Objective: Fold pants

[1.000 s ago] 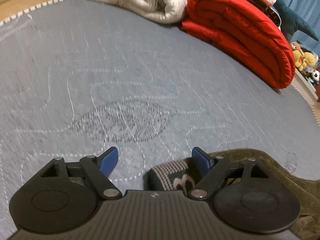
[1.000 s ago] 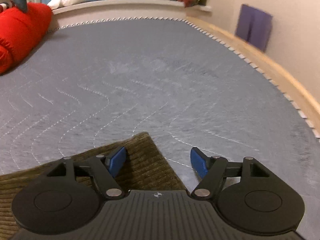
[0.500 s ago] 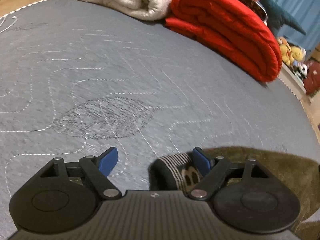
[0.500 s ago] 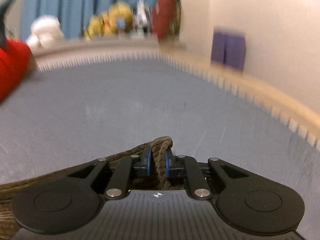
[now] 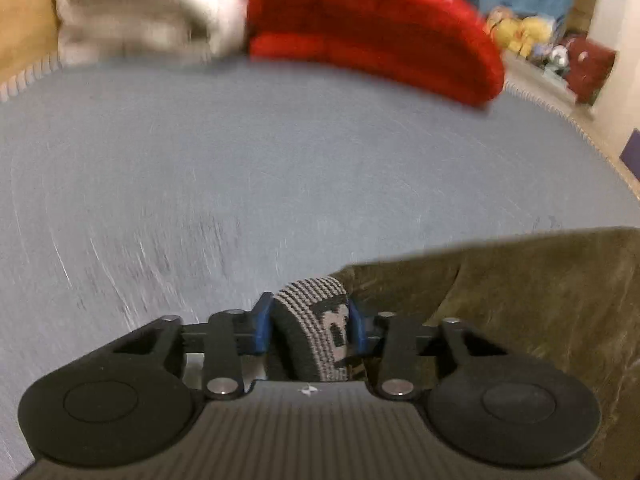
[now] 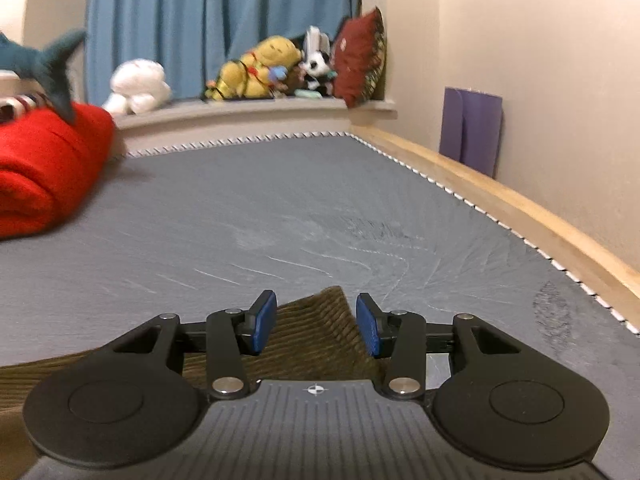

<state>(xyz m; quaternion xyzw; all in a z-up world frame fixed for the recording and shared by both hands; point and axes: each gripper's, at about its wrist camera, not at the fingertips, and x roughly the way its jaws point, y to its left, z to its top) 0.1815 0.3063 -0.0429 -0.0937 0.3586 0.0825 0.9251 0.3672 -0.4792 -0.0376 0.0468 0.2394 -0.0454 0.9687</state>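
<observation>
The pants are olive-brown corduroy with a grey striped knit waistband. They lie on the grey quilted mattress. My left gripper is shut on the waistband, with the olive cloth trailing off to its right. In the right wrist view a corner of the corduroy pants sits between the blue pads of my right gripper. The jaws stand a little apart and do not press the cloth, so the right gripper is open.
A rolled red blanket and a white blanket lie at the far side of the mattress. Stuffed toys line the window ledge below a blue curtain. A wooden bed rail and a purple folder are on the right.
My left gripper closed on the waistband and lifted or swung, blurring its view. My right gripper closed on the corduroy corner half a second ago and has now opened again.
</observation>
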